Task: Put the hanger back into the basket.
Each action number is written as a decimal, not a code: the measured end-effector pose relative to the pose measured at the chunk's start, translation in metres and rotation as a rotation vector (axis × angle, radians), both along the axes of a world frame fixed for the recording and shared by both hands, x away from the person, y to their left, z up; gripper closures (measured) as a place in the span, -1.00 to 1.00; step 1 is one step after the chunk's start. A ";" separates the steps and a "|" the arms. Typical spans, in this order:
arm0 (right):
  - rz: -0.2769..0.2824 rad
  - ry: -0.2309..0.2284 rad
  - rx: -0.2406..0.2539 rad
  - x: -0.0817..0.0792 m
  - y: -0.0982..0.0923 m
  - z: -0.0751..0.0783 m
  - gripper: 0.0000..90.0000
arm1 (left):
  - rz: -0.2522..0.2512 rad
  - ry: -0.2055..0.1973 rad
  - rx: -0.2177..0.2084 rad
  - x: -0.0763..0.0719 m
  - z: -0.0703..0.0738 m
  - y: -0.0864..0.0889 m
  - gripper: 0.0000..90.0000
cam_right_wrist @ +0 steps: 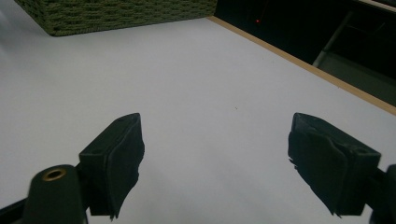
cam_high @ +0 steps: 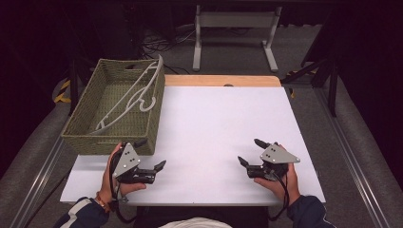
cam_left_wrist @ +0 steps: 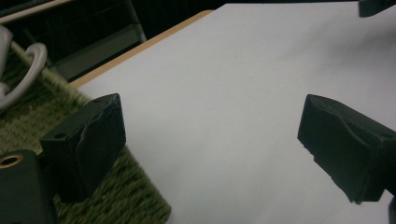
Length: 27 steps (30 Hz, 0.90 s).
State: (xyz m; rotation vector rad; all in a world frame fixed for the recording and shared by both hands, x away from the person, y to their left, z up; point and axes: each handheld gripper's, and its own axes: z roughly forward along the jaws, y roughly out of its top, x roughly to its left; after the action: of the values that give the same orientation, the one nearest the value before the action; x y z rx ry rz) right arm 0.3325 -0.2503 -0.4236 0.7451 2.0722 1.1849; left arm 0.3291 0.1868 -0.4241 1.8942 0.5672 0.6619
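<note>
At the near edge of the table [cam_high: 209, 118], two grippers are being held low over the white top by a person's hands, dark sleeves showing at the bottom of the high view. The left gripper [cam_high: 153, 153] is being held at the near left, just beside the front corner of the basket [cam_high: 83, 137], its jaws spread wide with nothing between them; in the left gripper view [cam_left_wrist: 212, 140] one jaw is being seen over the woven basket rim [cam_left_wrist: 135, 196] and the other over bare white surface. The right gripper [cam_high: 250, 152] is being held at the near right, well apart from the left one, likewise released and empty; in the right gripper view [cam_right_wrist: 215, 158] its jaws are being pointed across the bare top toward the basket [cam_right_wrist: 116, 14] at the far corner. A white hanger [cam_high: 128, 97] is being kept inside the green woven basket at the far left, tilted, with one end leaning up over the rim; its curved hook [cam_left_wrist: 23, 74] is being shown at the left edge of the left gripper view.
</note>
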 end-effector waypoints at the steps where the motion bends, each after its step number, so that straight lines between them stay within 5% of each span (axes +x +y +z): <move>1: 0.003 -0.001 0.002 0.000 0.001 -0.001 -0.59 | 0.007 0.010 0.003 0.000 -0.002 0.003 -0.83; 10: -0.021 -0.052 0.026 -0.004 0.003 -0.003 -0.67 | 0.043 -0.005 0.014 -0.002 -0.007 0.017 -0.89; 27: -0.035 -0.075 0.008 -0.008 0.009 -0.002 -0.70 | 0.066 -0.008 -0.015 -0.002 -0.009 0.024 -0.93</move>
State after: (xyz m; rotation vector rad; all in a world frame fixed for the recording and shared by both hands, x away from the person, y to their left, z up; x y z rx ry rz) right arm 0.3246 -0.2413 -0.4255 0.7268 1.9861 1.1848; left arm 0.3272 0.2110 -0.4328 1.8644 0.6300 0.7056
